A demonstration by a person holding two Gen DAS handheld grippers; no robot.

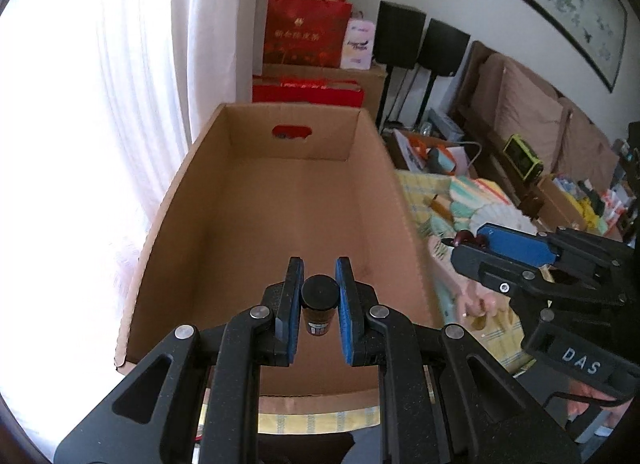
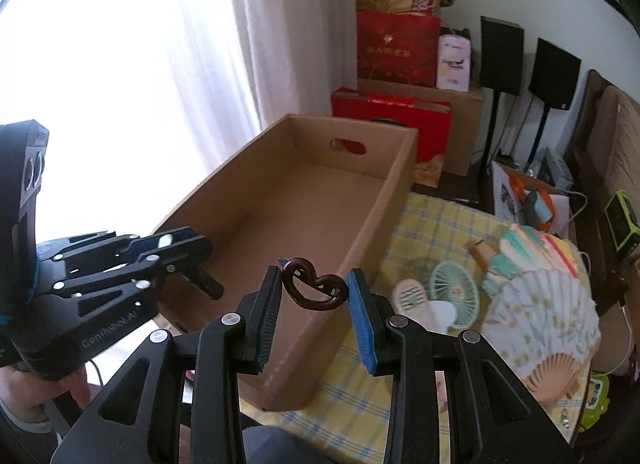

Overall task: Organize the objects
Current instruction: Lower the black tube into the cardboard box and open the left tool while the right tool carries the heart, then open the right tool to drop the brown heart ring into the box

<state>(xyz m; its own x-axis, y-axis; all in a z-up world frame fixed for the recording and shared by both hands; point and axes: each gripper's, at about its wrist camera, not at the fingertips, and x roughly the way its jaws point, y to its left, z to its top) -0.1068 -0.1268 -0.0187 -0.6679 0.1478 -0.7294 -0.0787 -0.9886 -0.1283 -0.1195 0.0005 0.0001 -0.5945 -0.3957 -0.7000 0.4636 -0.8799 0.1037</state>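
Two grippers loaded: left gripper (image 1: 319, 296) clamps dark bottle (image 1: 319, 306), right gripper (image 2: 314, 292) pinches heart-shaped clip (image 2: 314, 290); cardboard box (image 2: 384, 200) beside fans (image 2: 536, 312).

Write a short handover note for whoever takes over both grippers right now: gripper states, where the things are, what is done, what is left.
Left gripper: shut on a small dark bottle, held over the near end of the cardboard box.
Right gripper: shut on a brown heart-shaped clip, held at the box's right wall.
Done: both items picked up; nothing visible inside the box.
Left: probably set both into the box. Paper fans and a small handheld fan still lie on the checked cloth.
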